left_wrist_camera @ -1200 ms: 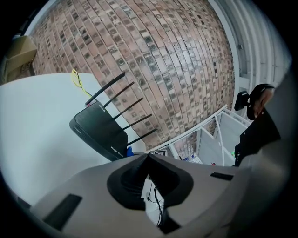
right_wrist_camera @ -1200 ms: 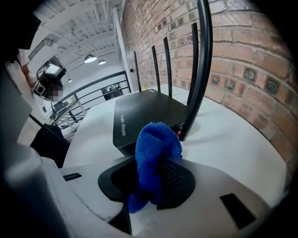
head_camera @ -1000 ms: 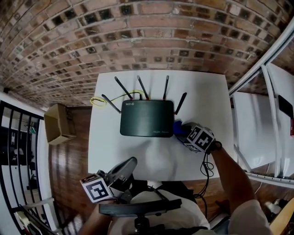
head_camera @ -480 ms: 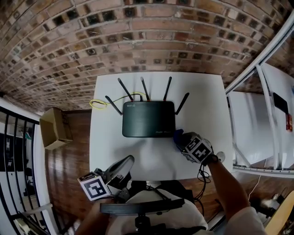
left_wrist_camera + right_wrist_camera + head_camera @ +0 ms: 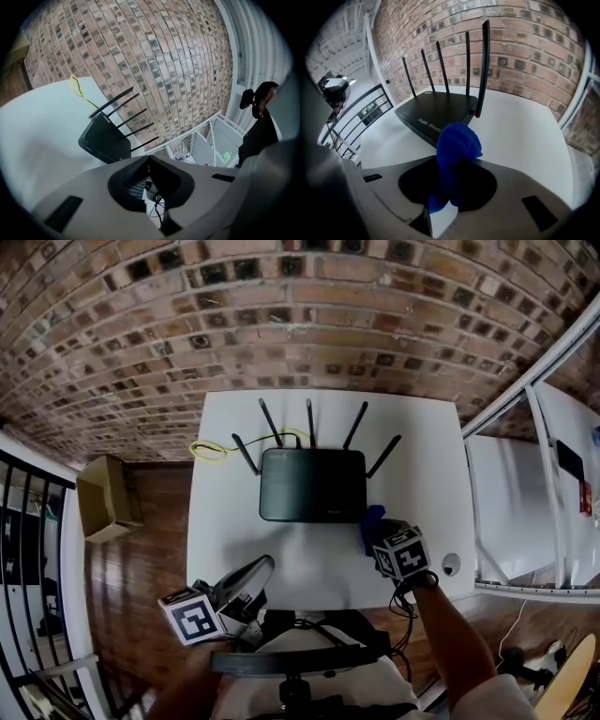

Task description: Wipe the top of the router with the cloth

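Note:
The black router (image 5: 312,486) lies flat at the back middle of the white table (image 5: 422,456), its several antennas raised toward the brick wall. My right gripper (image 5: 380,529) is just off the router's front right corner and is shut on a bunched blue cloth (image 5: 374,517). In the right gripper view the cloth (image 5: 457,140) sticks out from the right gripper (image 5: 457,161), just short of the router (image 5: 436,112). My left gripper (image 5: 251,576) hangs over the table's front edge, shut and holding nothing. Seen from the left gripper view, the router (image 5: 105,138) is well ahead of it.
A yellow cable (image 5: 211,448) loops off the router's back left. A round cable hole (image 5: 451,564) is near the table's right front corner. A cardboard box (image 5: 105,495) sits on the wooden floor at left, beside black railings. White shelving (image 5: 525,512) stands to the right.
The head view has shifted a little. The right gripper with the cloth has drawn slightly nearer to me beside the router's front right corner. The left gripper has barely moved.

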Demonstrator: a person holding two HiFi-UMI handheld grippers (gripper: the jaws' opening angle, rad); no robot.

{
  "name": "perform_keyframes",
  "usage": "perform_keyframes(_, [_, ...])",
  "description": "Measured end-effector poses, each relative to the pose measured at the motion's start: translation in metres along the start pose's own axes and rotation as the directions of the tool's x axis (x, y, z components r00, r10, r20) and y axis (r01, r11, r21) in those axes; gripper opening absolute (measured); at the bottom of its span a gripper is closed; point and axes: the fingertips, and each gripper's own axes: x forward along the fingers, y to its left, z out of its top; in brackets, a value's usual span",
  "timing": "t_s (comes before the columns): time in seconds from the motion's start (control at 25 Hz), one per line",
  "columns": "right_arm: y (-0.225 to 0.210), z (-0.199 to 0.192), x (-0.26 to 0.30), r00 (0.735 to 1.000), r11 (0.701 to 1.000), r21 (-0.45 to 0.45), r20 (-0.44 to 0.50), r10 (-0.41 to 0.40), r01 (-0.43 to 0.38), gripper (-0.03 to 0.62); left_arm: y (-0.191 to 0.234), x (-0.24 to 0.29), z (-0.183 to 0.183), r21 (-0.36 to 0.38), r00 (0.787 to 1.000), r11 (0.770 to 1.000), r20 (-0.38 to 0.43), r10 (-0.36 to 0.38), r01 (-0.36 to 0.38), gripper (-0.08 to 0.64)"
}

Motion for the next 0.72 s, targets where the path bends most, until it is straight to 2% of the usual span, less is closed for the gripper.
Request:
perform_keyframes(0.12, [0.011,0.002,-0.001,0.999,0.997,0.072,0.032,-0.023,0.021,0.107,0.006,-0.006,0.005,0.0,1.0,1.0,-0.007,-0.006,0.006,0.005])
perform_keyframes(0.48, [0.034,-0.002,0.011,0.996,0.992,0.088,-0.02,-0.092,0.093,0.107,0.022,-0.017,0.02,-0.005,0.999,1.0,-0.043,-0.023,0.023,0.005])
perform_keyframes(0.72, [0.058,0.008,0.021,0.996,0.989,0.122,-0.02,-0.087,0.089,0.107,0.03,-0.025,0.028,-0.011,0.998,0.999,-0.053,-0.037,0.037,0.005])
